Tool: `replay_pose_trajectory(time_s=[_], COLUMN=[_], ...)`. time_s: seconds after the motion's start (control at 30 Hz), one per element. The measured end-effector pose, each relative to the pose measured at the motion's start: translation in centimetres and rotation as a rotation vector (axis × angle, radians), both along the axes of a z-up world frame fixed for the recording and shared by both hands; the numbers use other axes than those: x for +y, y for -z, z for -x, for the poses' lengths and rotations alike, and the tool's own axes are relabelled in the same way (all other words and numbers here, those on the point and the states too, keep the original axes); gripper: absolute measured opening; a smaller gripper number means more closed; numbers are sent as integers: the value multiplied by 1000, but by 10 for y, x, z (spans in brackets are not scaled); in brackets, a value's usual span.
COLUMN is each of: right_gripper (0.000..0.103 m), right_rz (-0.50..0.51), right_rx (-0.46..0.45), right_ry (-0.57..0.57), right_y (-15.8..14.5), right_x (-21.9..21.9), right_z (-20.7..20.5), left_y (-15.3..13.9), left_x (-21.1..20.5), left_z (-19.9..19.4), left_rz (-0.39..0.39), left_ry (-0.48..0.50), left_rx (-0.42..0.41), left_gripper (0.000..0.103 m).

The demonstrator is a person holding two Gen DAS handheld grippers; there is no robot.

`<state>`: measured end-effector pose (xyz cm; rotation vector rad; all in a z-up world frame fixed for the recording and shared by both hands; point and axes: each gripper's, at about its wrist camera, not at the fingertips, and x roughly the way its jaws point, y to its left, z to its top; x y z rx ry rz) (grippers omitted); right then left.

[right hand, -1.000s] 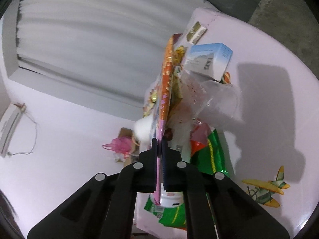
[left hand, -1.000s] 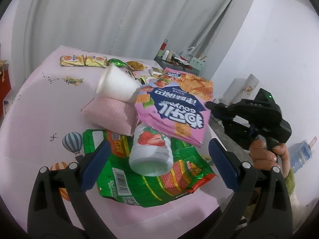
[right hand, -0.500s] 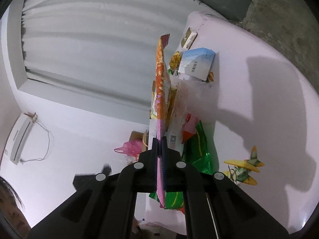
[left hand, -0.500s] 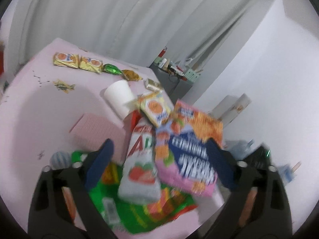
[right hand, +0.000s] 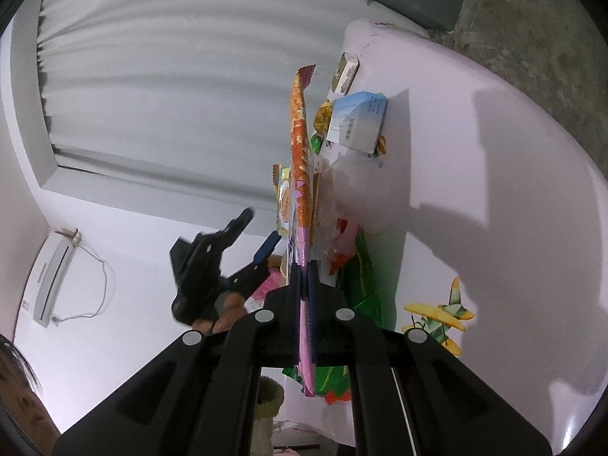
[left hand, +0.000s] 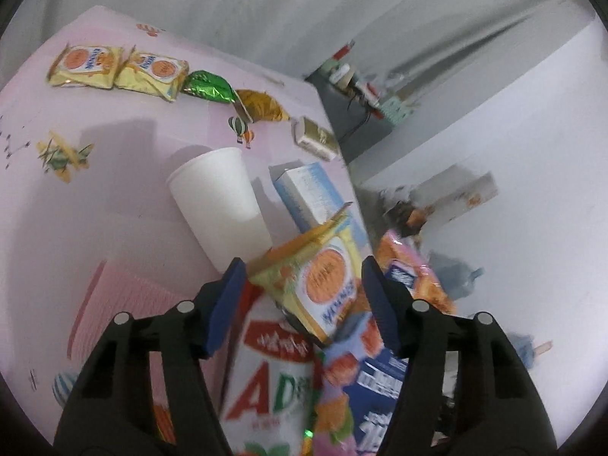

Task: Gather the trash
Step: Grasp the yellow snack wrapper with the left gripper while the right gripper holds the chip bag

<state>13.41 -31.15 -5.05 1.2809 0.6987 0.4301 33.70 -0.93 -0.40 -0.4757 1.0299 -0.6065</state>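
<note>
A pile of trash lies on the pink table (left hand: 95,190). My left gripper (left hand: 304,296) hovers over it with its jaws closing. A yellow cracker packet (left hand: 319,281) stands between the blue pads (left hand: 228,300), and a small gap shows on each side. Below it lies a white bottle with a red label (left hand: 273,376). My right gripper (right hand: 303,273) is shut on a pink and orange snack bag (right hand: 298,144), held edge-on above the table edge. That snack bag (left hand: 380,387) also shows at the lower right of the left wrist view. The left gripper (right hand: 258,230) appears left of the bag.
A white paper cup (left hand: 220,197), a blue-white carton (left hand: 315,193) and a pink pad (left hand: 125,304) lie around the pile. Two yellow packets (left hand: 87,66), a green foil wrapper (left hand: 209,87) and a small box (left hand: 315,138) sit farther back. A green bag (right hand: 361,277) hangs over the table edge.
My left gripper moved forward over the pile and its jaws narrowed around the yellow packet. The right gripper carried the pink bag off the pile toward the table's side.
</note>
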Motion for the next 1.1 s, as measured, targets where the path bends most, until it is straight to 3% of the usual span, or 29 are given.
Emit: replay_pose_trajectory(time_s=[0.17,0.37,0.47,0.8,1.1], right_gripper=[4,4,4,4,4], right_rz=[-8,-7,-4,2,3], right_rx=[0,0,0,9,16], right_ry=[-3,-6,-9,-10,-10], right_y=[2,3,2,1,2], right_x=[0,0,1,0,-2], right_z=[2,1,1,-1,-1], left_y=[12,20,23,42,31], left_x=[-8,-4,3,-2,-4], left_z=[-11,-14,-18,-36,-22], left_rz=[-56,-88,-69,73,65], left_ry=[16,0,-33,0,55], left_rx=[13,27,52,172,107], left_gripper=[41,38,44,43,22])
